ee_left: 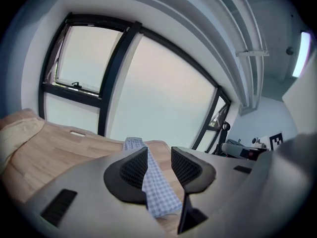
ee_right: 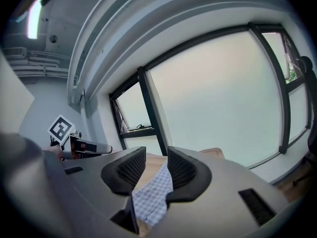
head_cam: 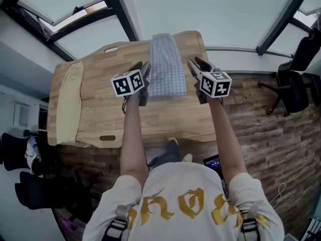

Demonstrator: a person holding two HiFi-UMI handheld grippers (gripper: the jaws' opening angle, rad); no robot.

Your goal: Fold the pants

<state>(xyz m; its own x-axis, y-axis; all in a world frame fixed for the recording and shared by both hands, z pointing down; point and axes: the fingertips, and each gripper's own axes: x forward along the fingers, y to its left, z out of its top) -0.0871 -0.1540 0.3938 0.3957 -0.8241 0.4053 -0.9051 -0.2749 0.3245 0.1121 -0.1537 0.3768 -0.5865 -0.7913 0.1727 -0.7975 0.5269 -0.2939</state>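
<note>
Between left tool (head_cam: pixel 142 66) and right tool (head_cam: pixel 195 62), both part-open, apparently empty: pants (head_cam: pixel 164 69) on table (head_cam: pixel 100 84).

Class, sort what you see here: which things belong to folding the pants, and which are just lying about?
Part of the job: checked pants; left gripper; right gripper; wooden table.
Lying about: cream cloth; office chair.

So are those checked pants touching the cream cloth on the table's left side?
Apart. The head view shows the checked pants lying mid-table and the cream cloth along the left edge, with bare wooden table between them.
</note>
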